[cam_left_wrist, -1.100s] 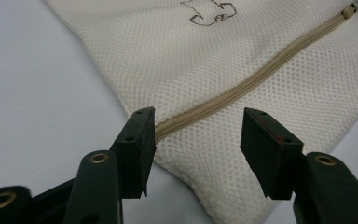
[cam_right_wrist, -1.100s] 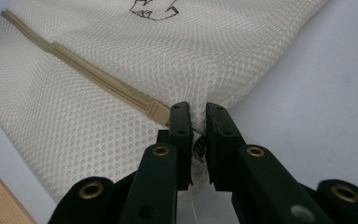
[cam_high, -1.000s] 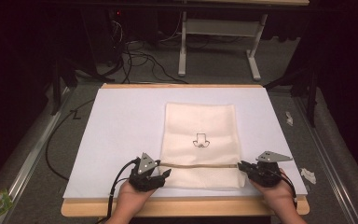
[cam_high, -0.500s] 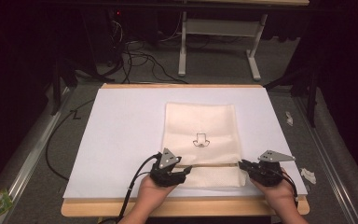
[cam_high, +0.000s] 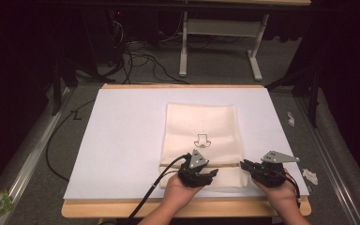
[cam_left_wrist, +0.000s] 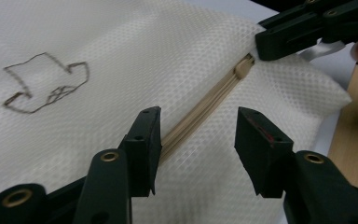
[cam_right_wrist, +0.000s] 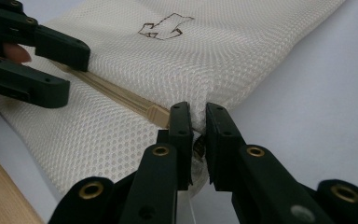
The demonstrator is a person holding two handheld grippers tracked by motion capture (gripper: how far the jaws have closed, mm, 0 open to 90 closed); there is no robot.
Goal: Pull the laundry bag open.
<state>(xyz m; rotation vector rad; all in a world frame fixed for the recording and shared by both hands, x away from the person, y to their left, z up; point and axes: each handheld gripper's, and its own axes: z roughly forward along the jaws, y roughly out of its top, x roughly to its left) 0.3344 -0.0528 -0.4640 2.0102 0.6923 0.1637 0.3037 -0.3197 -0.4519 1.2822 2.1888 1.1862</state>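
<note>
Pinching the mesh bag's (cam_high: 201,140) corner beside the zipper (cam_left_wrist: 200,112) end with my right tongs (cam_right_wrist: 196,122), left tongs (cam_left_wrist: 196,135) spread, jaws just narrowing astride the zipper, slider (cam_left_wrist: 242,69) ahead along its line toward the right tongs.

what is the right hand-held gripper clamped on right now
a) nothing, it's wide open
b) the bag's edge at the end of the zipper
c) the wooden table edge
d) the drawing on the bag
b: in the right gripper view the right hand-held gripper has its jaws pinched together on the mesh bag at its edge, just where the tan zipper ends.
</note>
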